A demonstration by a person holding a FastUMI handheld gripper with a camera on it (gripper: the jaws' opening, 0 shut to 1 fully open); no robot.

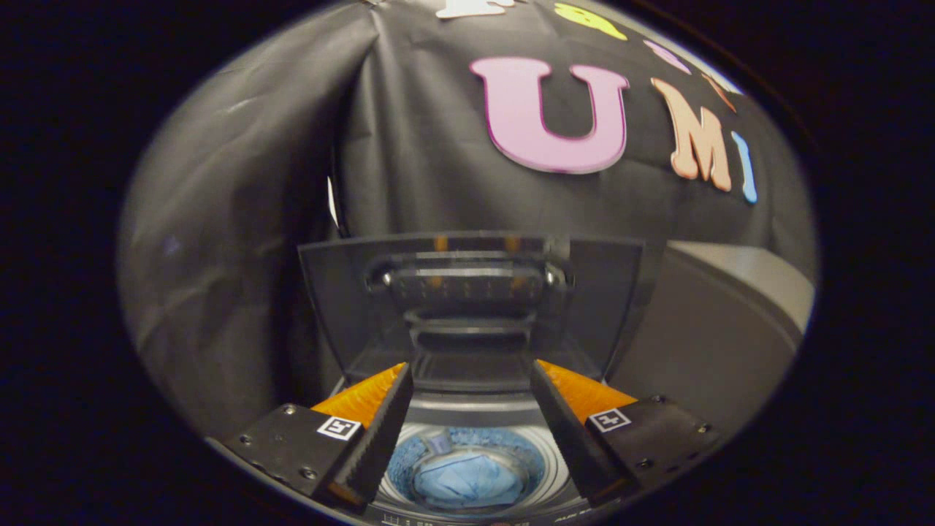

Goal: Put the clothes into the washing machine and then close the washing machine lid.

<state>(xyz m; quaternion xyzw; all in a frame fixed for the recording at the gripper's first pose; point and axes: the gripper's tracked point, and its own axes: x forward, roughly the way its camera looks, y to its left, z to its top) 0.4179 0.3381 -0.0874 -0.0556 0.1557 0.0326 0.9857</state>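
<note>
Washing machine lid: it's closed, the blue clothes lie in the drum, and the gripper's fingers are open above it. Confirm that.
Not quite: the lid stands raised open, as the gripper view shows. The blue clothes do lie in the drum, and the gripper is open above it.

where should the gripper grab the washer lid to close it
Take the lid by its top free edge, near the middle, coming from the front above the drum. It stands upright, hinged at the back, so that edge likely gives the easiest pull down. The gripper is open, and the blue clothes lie in the drum.
</note>
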